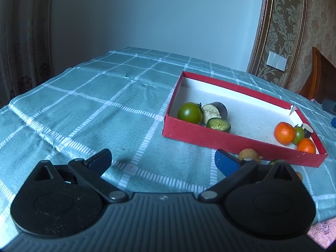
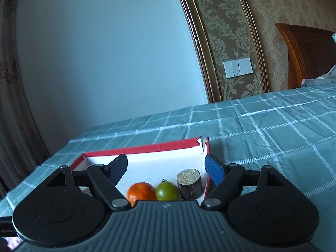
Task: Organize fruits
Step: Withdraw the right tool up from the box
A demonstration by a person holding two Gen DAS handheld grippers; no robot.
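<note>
Right tongs (image 2: 166, 171) stand open and empty above the red box (image 2: 147, 147), clear of the tangerine (image 2: 140, 192). Left tongs (image 1: 163, 157) open, empty over the surface (image 1: 84, 105). Advise collecting the longan (image 1: 248, 154) outside next, squeezing gently.

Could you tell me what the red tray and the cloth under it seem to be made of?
Red tray: likely paperboard, matte red outside and white inside; its far corner is torn with a pale edge. Cloth: woven fabric, matte teal with white checks; it creases and wrinkles.
</note>
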